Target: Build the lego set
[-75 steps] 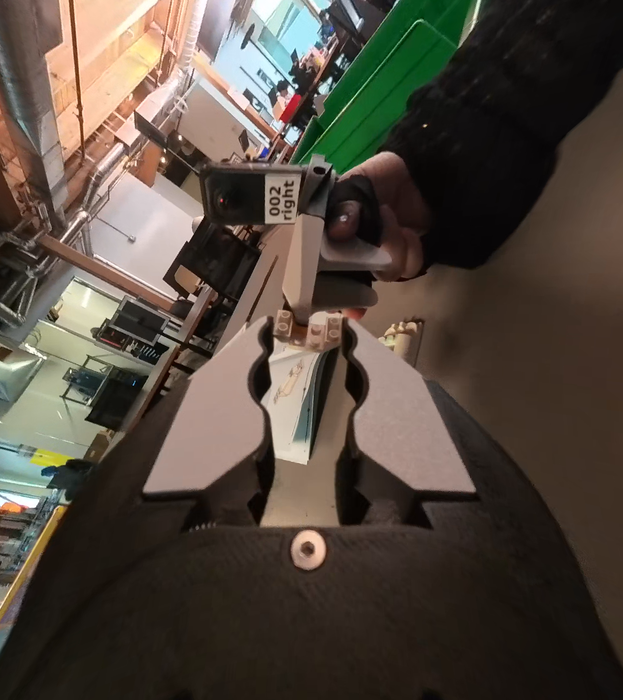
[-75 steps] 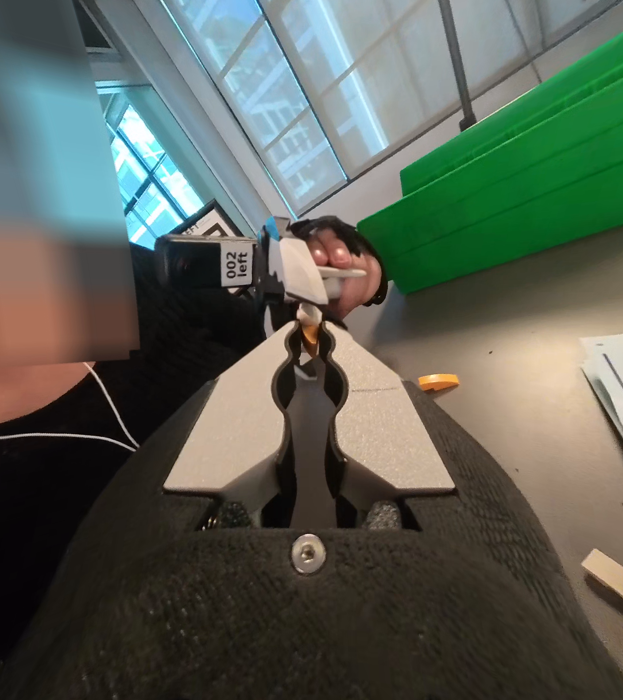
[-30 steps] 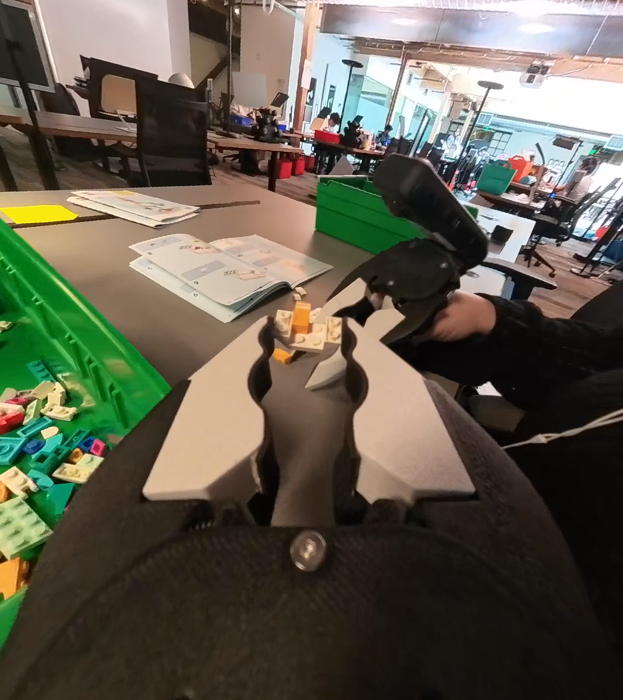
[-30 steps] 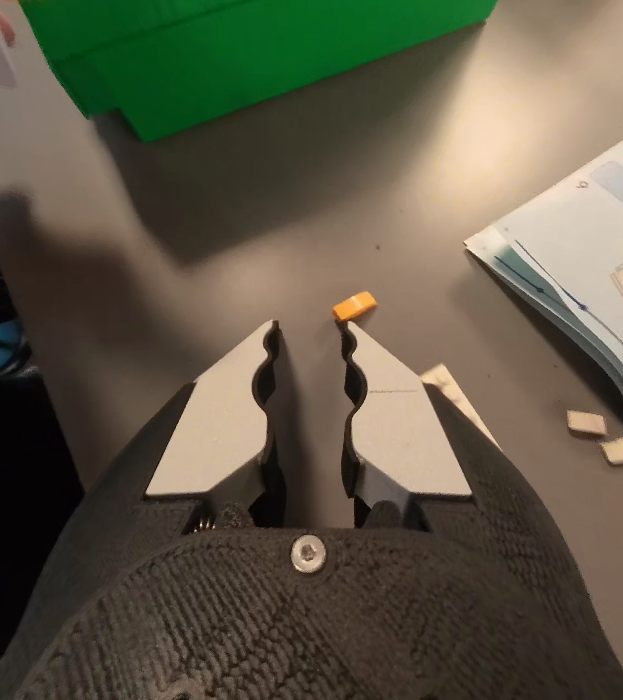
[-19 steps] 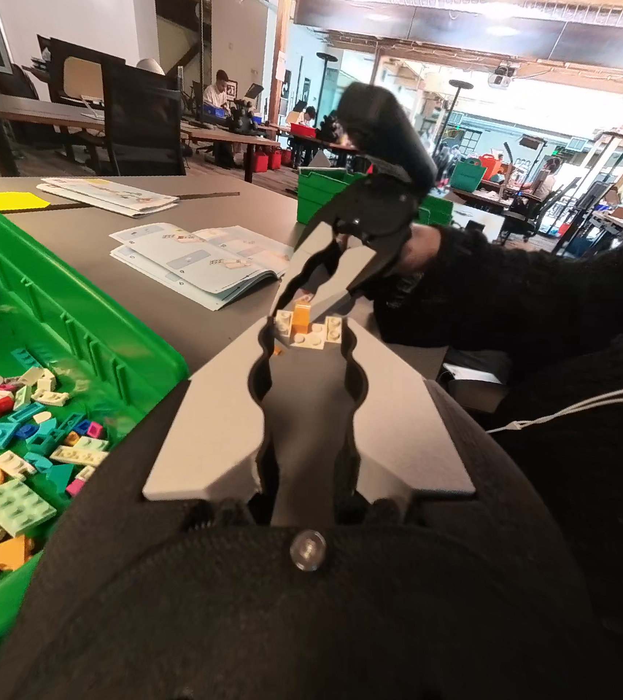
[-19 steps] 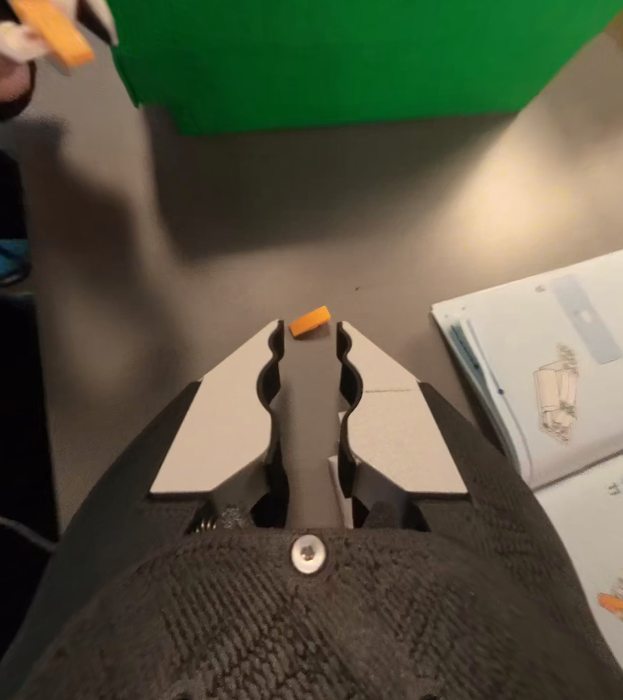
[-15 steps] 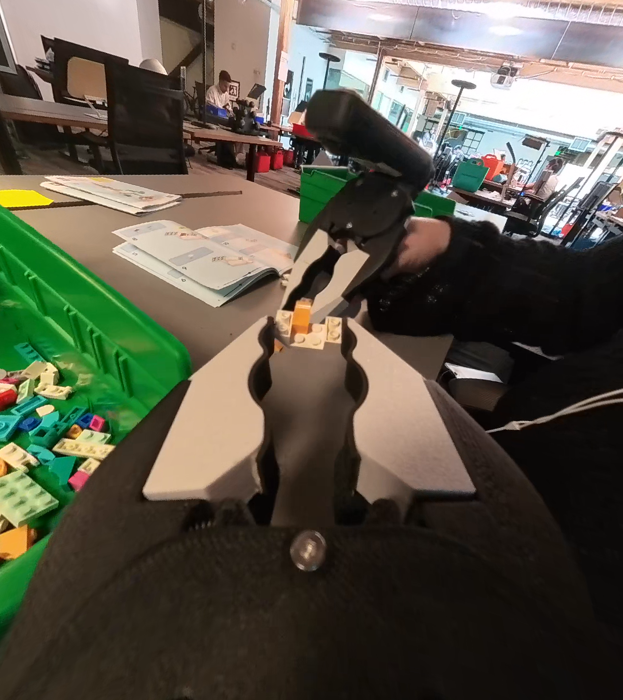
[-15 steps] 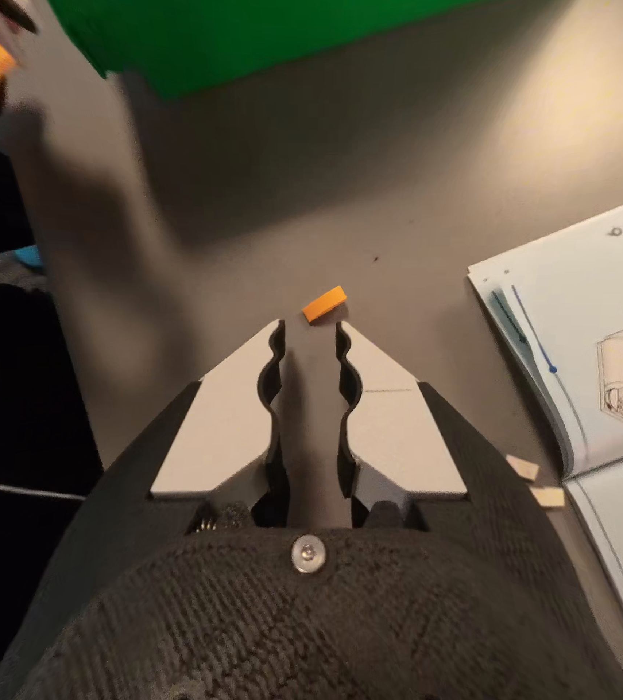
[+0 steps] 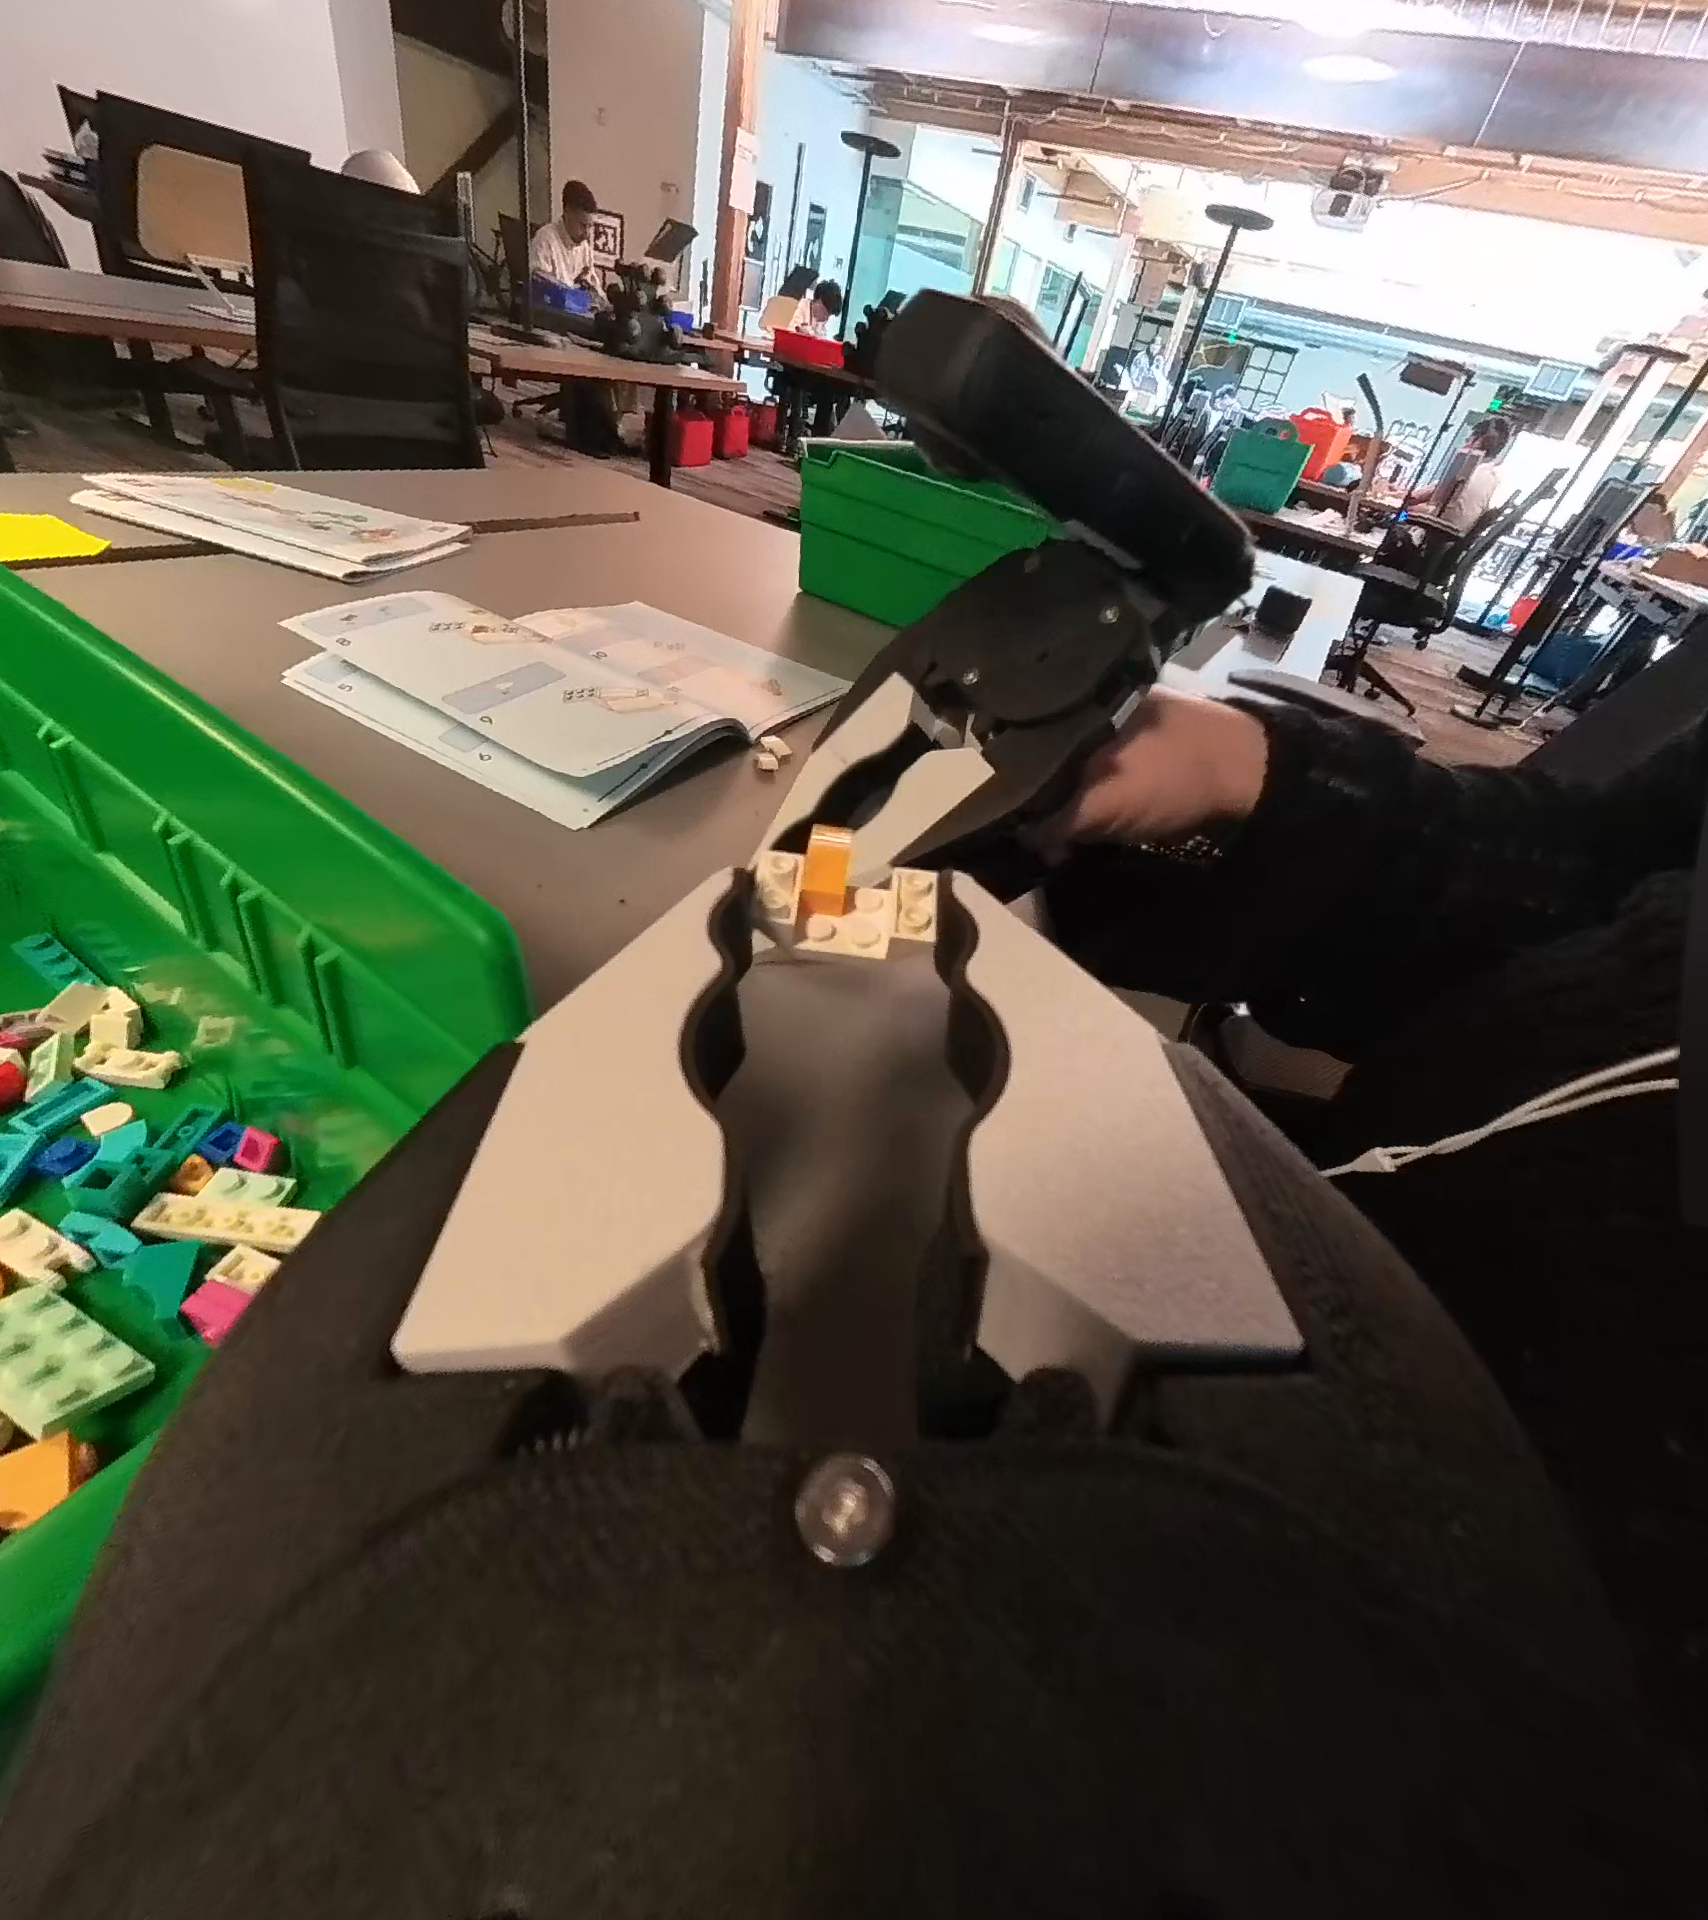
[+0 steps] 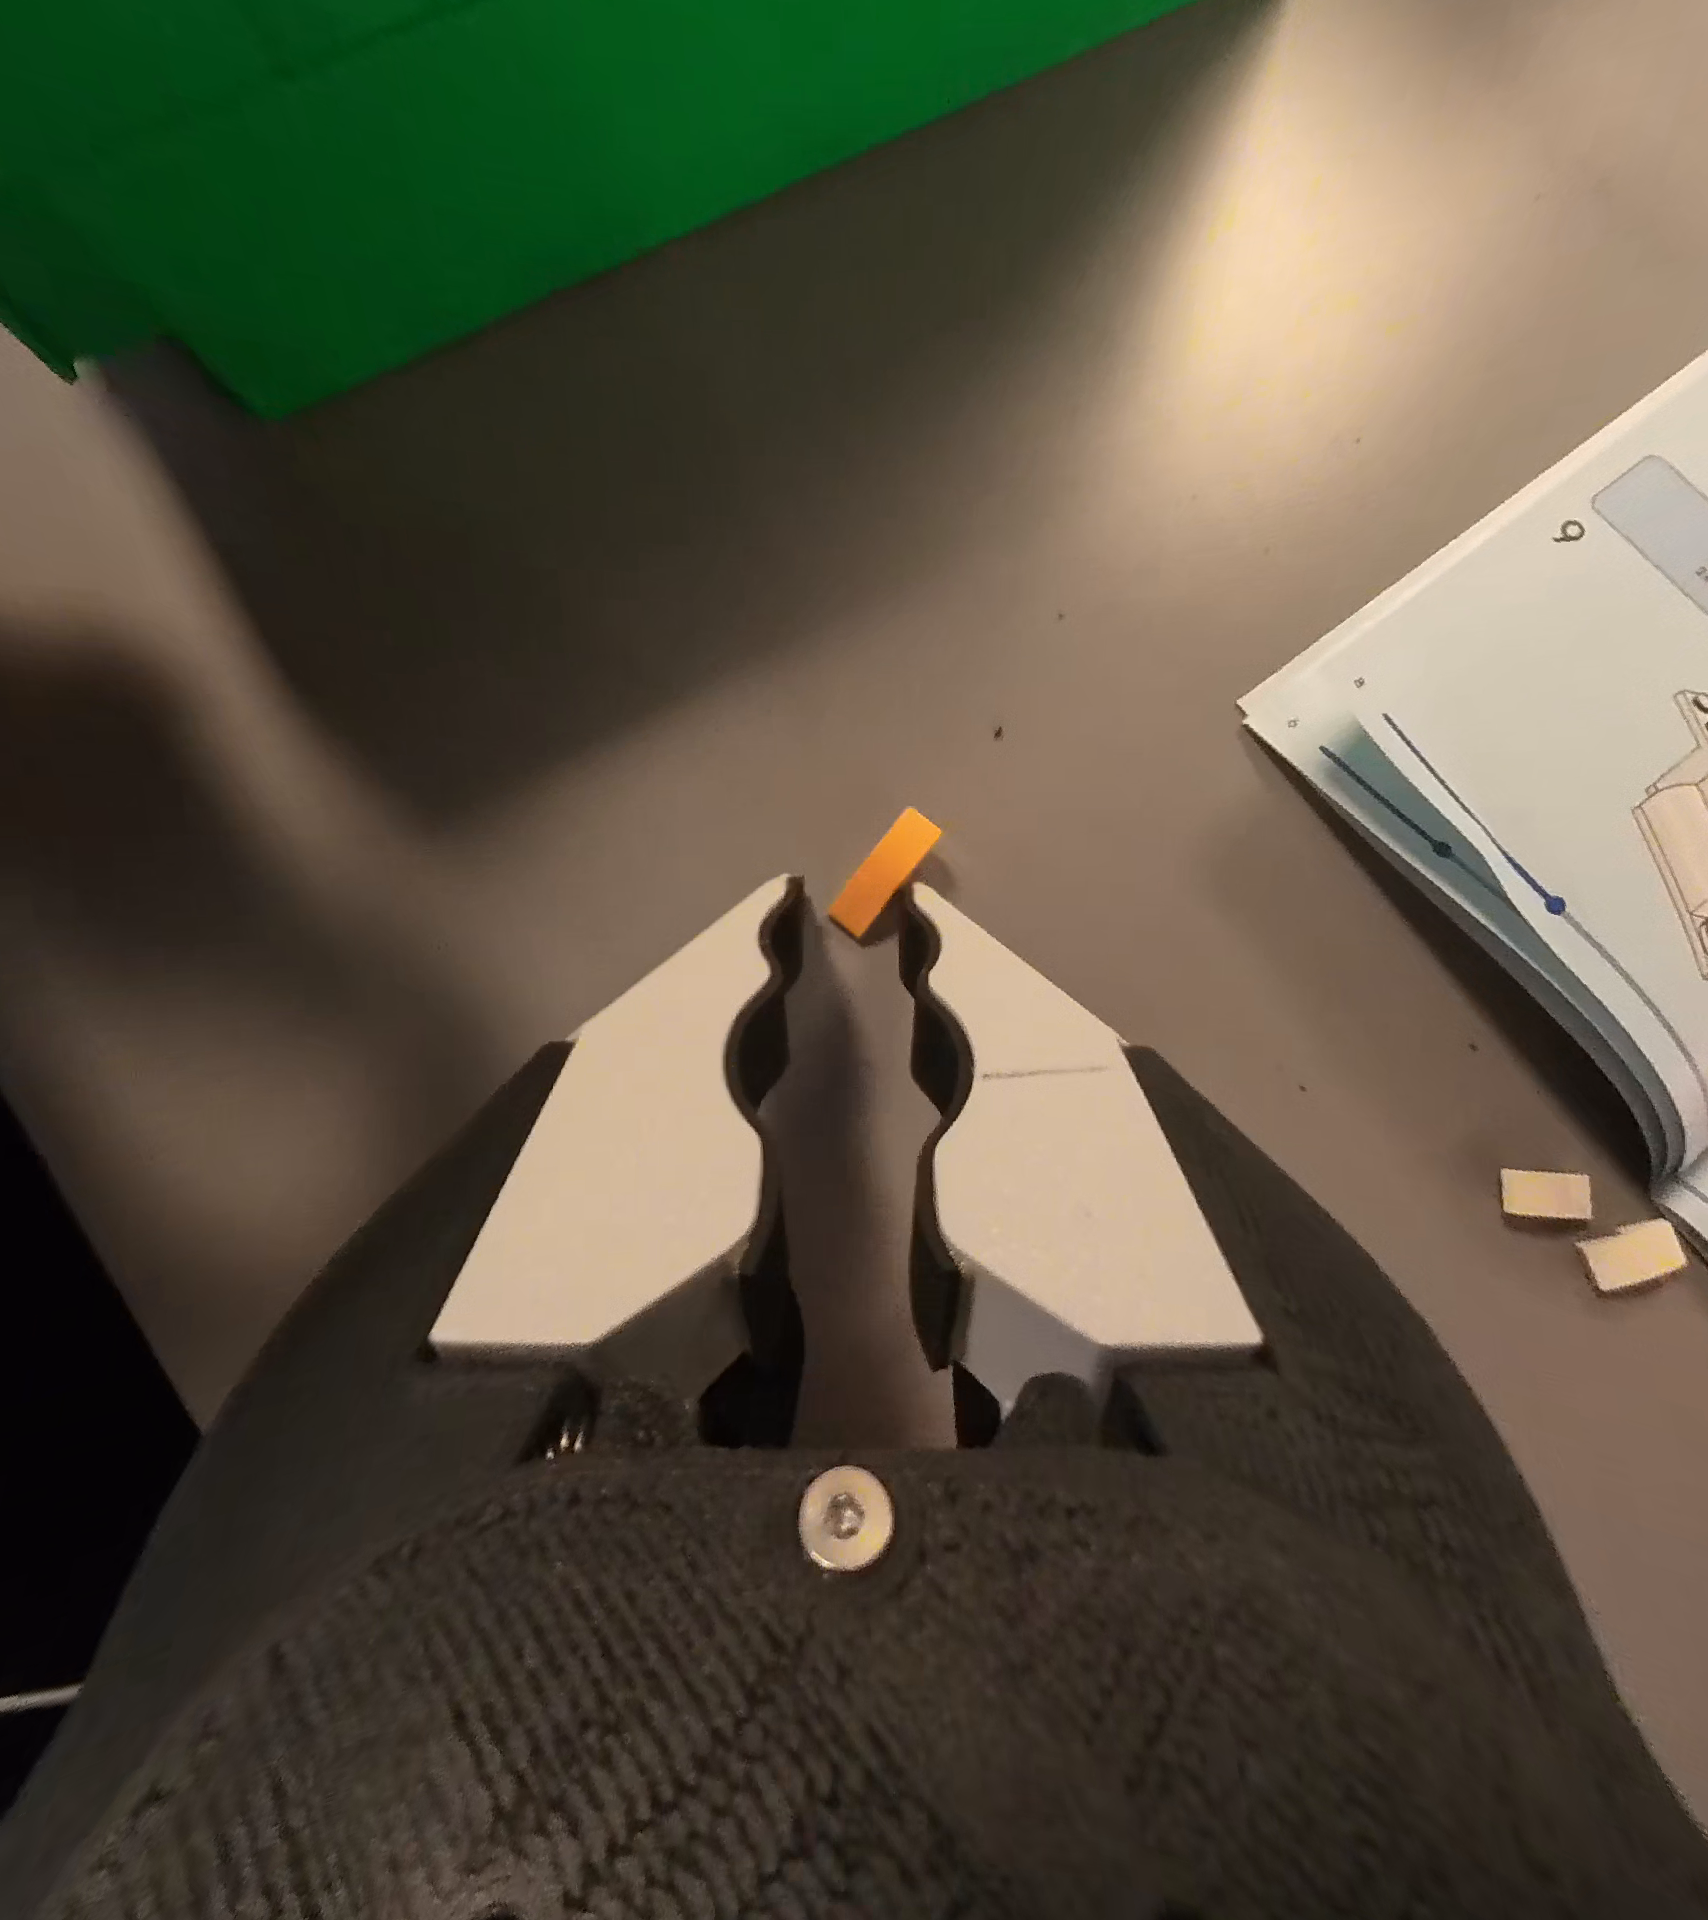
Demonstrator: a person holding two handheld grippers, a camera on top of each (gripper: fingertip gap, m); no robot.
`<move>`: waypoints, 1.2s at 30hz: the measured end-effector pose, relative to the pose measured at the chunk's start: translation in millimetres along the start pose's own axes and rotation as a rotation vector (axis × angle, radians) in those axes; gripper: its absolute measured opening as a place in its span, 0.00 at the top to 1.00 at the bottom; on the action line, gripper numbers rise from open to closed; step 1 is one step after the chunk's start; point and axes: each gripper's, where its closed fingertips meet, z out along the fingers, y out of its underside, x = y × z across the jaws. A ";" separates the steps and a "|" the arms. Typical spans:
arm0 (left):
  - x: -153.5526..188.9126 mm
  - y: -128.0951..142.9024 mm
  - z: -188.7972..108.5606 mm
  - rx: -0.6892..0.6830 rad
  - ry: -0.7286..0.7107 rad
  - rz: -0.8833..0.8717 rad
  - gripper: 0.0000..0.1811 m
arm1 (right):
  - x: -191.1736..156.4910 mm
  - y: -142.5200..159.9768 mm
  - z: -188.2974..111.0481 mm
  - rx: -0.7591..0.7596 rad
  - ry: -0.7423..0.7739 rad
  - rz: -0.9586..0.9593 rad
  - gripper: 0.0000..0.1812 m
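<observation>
My left gripper [image 9: 834,914] is shut on a small lego assembly [image 9: 845,906]: white studded plates with an orange piece on top, held above the grey table [image 9: 393,603]. My right gripper [image 10: 852,896] is open and empty, pointing down at the table. A flat orange tile [image 10: 884,862] lies on the table just beyond its fingertips, close to the right fingertip. In the left wrist view the right gripper [image 9: 865,821] shows just behind the assembly, held by a hand in a black sleeve.
A green bin [image 9: 237,831] of several loose coloured bricks sits at left. An open instruction booklet [image 9: 559,696] [image 10: 1598,831] lies on the table, with two small tan tiles [image 10: 1582,1221] beside it. A stack of green bins [image 9: 891,551] [image 10: 362,177] stands behind. The gap from one gripper's tips to the other's is roughly 12 cm.
The right gripper let go of the assembly, swung down toward the table and closed in on the orange tile. The left gripper turned level and still holds the assembly.
</observation>
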 end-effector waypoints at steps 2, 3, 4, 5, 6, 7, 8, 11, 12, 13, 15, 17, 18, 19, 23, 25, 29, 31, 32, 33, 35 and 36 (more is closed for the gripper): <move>0.1 0.5 1.0 -0.004 0.000 0.000 0.81 | -3.3 -1.0 1.0 0.008 -0.009 -0.021 0.95; 0.7 0.3 1.8 -0.004 0.003 -0.002 0.81 | -4.2 -1.0 1.0 0.009 -0.010 -0.044 0.96; 1.9 -0.1 2.9 -0.003 0.007 -0.002 0.81 | -4.5 -0.8 0.3 0.009 -0.013 -0.077 0.97; 3.4 -0.7 4.3 -0.001 0.011 -0.001 0.81 | -6.1 -1.0 -1.4 0.016 -0.028 -0.115 0.97; 5.2 -0.9 6.3 -0.003 0.016 0.000 0.81 | -9.4 -3.6 -5.5 0.045 -0.062 -0.148 0.97; 7.3 -0.4 8.9 -0.008 0.020 0.002 0.81 | -13.7 -8.7 -13.0 0.095 -0.106 -0.178 0.97; 9.2 0.3 12.1 -0.015 0.022 0.003 0.81 | -17.8 -14.2 -23.9 0.148 -0.151 -0.214 0.97; 21.0 -1.0 26.1 -0.011 0.054 0.003 0.81 | -23.9 -25.6 -66.6 0.272 -0.248 -0.375 0.97; 24.9 -2.7 32.4 0.002 0.061 0.010 0.81 | -29.6 -26.8 -82.9 0.298 -0.301 -0.445 0.97; 27.9 -4.8 39.3 0.020 0.062 0.025 0.81 | -34.1 -27.3 -98.5 0.309 -0.347 -0.506 0.97; 32.0 -9.7 54.7 0.068 0.054 0.056 0.81 | -35.7 -27.3 -123.3 0.273 -0.404 -0.617 0.97; 35.5 -16.6 69.7 0.132 0.045 0.071 0.81 | -32.4 -30.1 -142.3 0.215 -0.424 -0.734 0.97; 36.8 -20.8 76.7 0.170 0.039 0.072 0.81 | -30.3 -31.2 -149.7 0.174 -0.436 -0.787 0.97; 37.1 -25.5 82.9 0.213 0.027 0.076 0.81 | -27.0 -32.9 -154.9 0.127 -0.437 -0.835 0.97; 37.3 -42.6 101.4 0.337 -0.044 0.122 0.82 | -4.5 -35.6 -161.8 -0.117 -0.396 -1.011 0.97; 41.1 -52.4 105.2 0.389 -0.078 0.172 0.82 | 1.5 -37.3 -164.7 -0.211 -0.401 -1.074 0.97; 50.5 -55.7 114.1 0.385 -0.079 0.198 0.81 | 3.0 -40.2 -169.1 -0.340 -0.439 -1.125 0.97; 52.5 -57.2 113.8 0.393 -0.076 0.189 0.81 | 3.2 -38.2 -169.9 -0.397 -0.453 -1.137 0.97; 53.0 -57.2 113.9 0.393 -0.077 0.189 0.81 | 3.5 -37.5 -169.6 -0.419 -0.455 -1.144 0.97; 53.6 -56.8 113.8 0.392 -0.078 0.192 0.81 | 3.2 -36.2 -169.7 -0.444 -0.460 -1.148 0.97; 54.3 -56.3 112.8 0.398 -0.084 0.196 0.81 | 2.8 -36.5 -169.0 -0.483 -0.455 -1.159 0.97; 55.1 -56.2 112.4 0.400 -0.082 0.194 0.81 | 2.0 -35.9 -169.4 -0.508 -0.458 -1.162 0.97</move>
